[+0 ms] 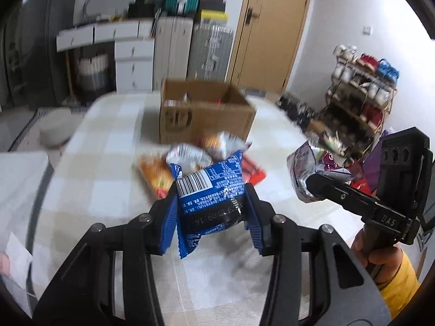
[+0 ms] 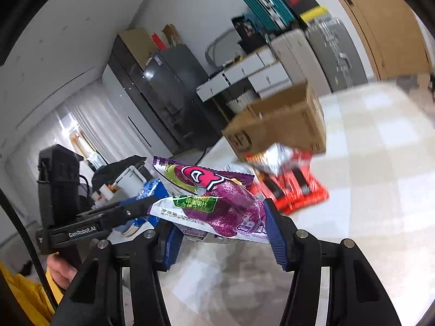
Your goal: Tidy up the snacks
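Closest to the lens, bottom centre of the left wrist view, the left gripper [image 1: 210, 206] has its jaws pinching a blue crinkly snack packet with a barcode [image 1: 209, 190]. Same deal in the right wrist view: the right gripper [image 2: 221, 233] is clamped on a purple-and-white snack bag [image 2: 217, 203]. Both are held up off the checked tablecloth [image 1: 108, 168]. Looks like the carry step to me. Next move is probably reaching over the loose snack pile [image 1: 190, 160] to the open brown cardboard box [image 1: 204, 111], upper centre, and dropping them in. Both tools are angled forward toward it.
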### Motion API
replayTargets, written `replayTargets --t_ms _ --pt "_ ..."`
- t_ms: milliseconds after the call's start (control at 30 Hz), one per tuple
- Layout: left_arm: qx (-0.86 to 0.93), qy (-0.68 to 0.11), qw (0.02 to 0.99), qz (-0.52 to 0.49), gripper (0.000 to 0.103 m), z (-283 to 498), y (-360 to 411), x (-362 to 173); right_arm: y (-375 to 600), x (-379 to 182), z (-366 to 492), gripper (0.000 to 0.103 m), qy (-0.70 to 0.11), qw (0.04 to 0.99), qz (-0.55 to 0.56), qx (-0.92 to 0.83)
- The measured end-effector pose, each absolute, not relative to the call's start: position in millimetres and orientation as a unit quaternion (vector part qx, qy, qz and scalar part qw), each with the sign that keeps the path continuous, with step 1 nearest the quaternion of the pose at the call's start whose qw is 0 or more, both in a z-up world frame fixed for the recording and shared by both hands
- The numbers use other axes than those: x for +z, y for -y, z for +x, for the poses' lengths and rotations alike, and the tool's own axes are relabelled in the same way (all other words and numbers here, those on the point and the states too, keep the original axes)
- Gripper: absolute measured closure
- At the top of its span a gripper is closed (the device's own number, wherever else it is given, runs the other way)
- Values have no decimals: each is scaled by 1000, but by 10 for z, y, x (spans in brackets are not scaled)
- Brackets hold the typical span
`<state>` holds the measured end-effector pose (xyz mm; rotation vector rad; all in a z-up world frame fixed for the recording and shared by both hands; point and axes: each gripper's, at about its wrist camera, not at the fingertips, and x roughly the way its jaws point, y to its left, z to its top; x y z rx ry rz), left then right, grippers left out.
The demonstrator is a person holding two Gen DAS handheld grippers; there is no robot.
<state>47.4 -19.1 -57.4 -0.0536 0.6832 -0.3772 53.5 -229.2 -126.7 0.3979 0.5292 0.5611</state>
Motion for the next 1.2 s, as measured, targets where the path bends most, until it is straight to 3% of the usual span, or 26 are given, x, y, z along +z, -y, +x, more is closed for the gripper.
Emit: replayTargets --t_ms 500,867,1200 --pt "-195 -259 945 -33 61 -167 -117 203 1809 -255 -42 47 -218 945 103 220" --pt "-193 -254 947 -40 61 -381 -323 295 1738 -267 -156 47 -220 944 100 223" --pt "-188 -264 945 -28 61 -76 -210 279 1866 -294 83 47 -219 943 119 222"
